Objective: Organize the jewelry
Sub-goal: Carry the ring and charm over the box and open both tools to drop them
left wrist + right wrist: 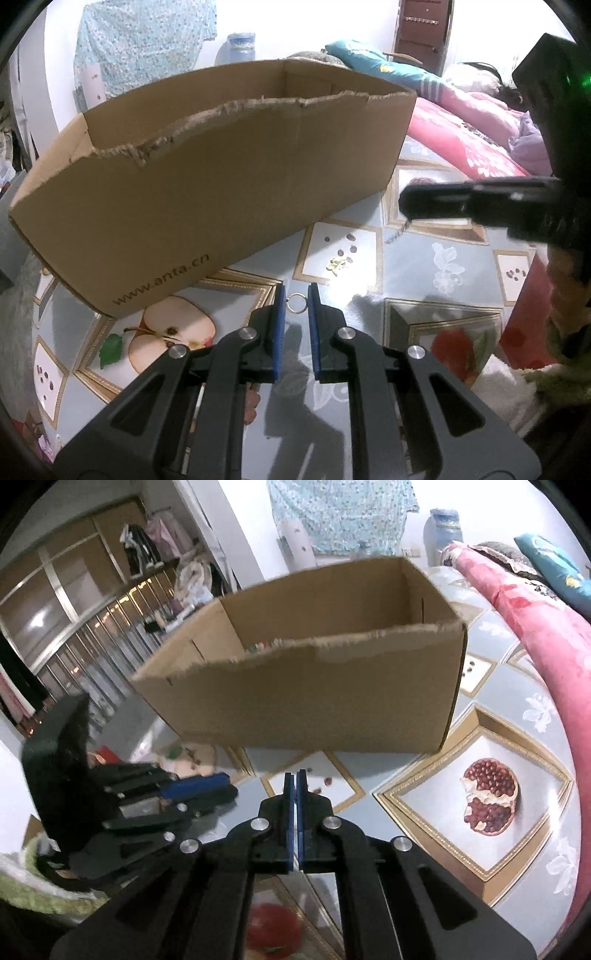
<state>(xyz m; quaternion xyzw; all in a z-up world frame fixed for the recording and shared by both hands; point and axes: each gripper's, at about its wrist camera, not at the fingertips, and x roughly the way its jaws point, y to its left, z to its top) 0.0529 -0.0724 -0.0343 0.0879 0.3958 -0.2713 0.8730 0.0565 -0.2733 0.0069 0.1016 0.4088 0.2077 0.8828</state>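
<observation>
Jewelry, silver ring (296,303): pinched between the blue pads of the left gripper (296,295), at the fingertips. Gold earrings (336,265): on the fruit-print tablecloth (424,258) just beyond. Cardboard box (207,206): farther ahead, open-topped. Right gripper (296,775): pads pressed together; a thin chain (397,234) dangles from its tips.

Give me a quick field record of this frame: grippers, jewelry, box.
left gripper: closed on a small metal ring at its fingertips
right gripper: shut; a thin chain dangles from its tip in the left wrist view
loose jewelry: small gold piece lying on the tablecloth
cardboard box: open top, torn front edge, standing on the tablecloth beyond both grippers
box contents: cannot tell
</observation>
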